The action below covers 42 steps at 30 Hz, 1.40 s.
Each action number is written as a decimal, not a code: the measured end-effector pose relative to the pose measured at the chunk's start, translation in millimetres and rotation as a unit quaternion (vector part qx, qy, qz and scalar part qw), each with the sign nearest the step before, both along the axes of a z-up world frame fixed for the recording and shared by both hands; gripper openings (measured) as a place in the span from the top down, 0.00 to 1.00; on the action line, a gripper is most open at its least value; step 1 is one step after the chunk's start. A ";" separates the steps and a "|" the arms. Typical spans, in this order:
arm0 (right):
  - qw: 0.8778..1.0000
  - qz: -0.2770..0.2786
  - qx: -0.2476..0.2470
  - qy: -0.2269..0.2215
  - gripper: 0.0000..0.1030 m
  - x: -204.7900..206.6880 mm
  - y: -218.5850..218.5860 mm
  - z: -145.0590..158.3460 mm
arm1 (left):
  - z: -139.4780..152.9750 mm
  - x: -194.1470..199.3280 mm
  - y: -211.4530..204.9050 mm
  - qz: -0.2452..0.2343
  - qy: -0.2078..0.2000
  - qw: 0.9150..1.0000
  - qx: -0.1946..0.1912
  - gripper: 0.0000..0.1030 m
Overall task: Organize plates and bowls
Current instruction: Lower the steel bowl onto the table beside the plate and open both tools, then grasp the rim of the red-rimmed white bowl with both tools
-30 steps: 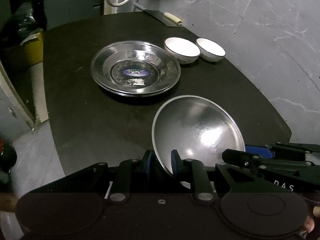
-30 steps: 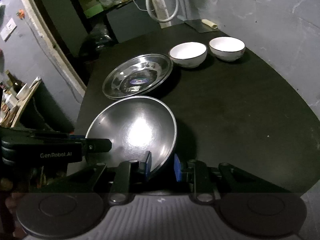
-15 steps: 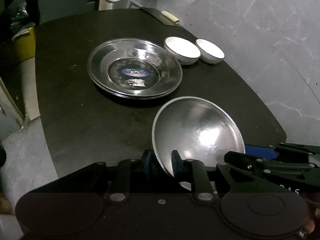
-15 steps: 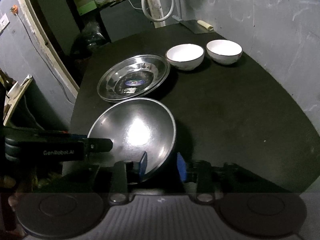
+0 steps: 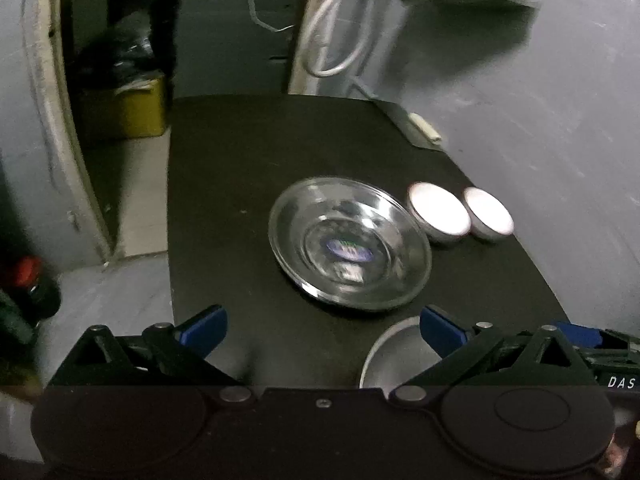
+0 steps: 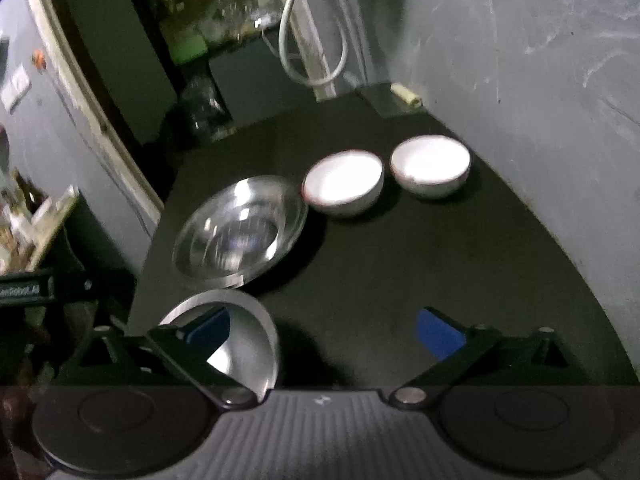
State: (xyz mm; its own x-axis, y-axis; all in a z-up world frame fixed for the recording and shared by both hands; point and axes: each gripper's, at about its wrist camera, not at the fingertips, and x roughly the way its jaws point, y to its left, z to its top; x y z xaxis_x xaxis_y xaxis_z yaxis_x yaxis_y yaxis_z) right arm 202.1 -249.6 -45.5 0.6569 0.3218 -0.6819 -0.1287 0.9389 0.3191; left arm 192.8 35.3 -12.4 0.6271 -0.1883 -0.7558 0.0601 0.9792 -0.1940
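A steel bowl rests on the black table near its front edge, partly hidden behind both grippers. My left gripper is open and empty, raised above the table left of the bowl. My right gripper is open and empty, with its left finger over the bowl. A wide steel plate lies mid-table. Two white bowls stand side by side to its right, also in the right wrist view.
The black table ends at a grey wall on the right. A knife with a pale handle lies at the far edge. A yellow bin and dark clutter stand on the floor at left. A white hose hangs at the back.
Both grippers let go of the steel bowl and opened wide. Both pulled back and up, so the bowl now sits low in each view.
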 end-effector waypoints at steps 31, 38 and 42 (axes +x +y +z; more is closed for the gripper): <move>0.976 -0.070 0.203 0.027 0.26 139.6 -53.3 -69.7 | -39.3 208.7 -160.8 -0.148 0.022 0.965 0.217 0.07; 0.977 -0.066 0.203 0.027 0.34 139.4 -53.0 -72.1 | -46.7 207.1 -165.3 -0.148 0.051 0.968 0.197 0.16; 0.977 -0.070 0.201 0.032 0.40 140.1 -53.1 -75.0 | -48.6 207.0 -169.0 -0.152 0.066 0.967 0.191 0.29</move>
State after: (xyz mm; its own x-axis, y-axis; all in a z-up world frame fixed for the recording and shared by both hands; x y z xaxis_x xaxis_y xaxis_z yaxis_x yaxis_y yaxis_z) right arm 342.2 -302.7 -120.5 0.6741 0.4820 -0.5597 0.0232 0.7436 0.6682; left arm 399.8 -133.7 -61.0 0.4793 -0.0398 -0.8767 0.3564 0.9217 0.1530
